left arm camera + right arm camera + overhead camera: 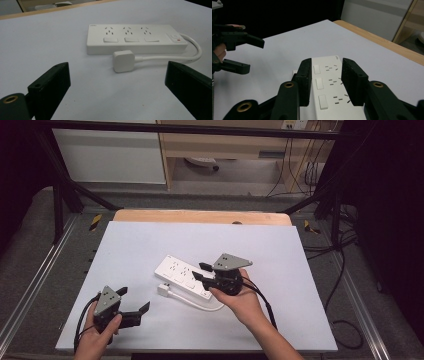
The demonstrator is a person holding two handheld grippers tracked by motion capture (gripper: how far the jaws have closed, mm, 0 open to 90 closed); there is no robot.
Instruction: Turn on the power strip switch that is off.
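On the white desk [135, 245], the power strip [185, 276] lies at an angle near the middle, and everything else is best placed against it. From the high view you have your right gripper [201, 271] over the strip's end nearest you, where the cord leaves it, and your left gripper [134, 300] well apart from the strip, near the desk's front left corner. That view cannot tell you how the right jaws sit on the strip; the right gripper view does: your right gripper [325, 82] straddles the power strip [329, 87], one jaw along each long edge, close to the sides, though you cannot tell from it whether the pads press yet. It also shows your left gripper [249, 53] beyond the strip, spread wide with nothing between its jaws. The left gripper view gives you what the others lack: the power strip's [136, 38] three rocker switches under three sockets, a master switch with a red mark at the cord end, and the white plug [123, 60] lying just in front of the strip, its cord [192, 50] looping back to that end. Your left gripper [117, 82] stands wide open there, jaws empty.
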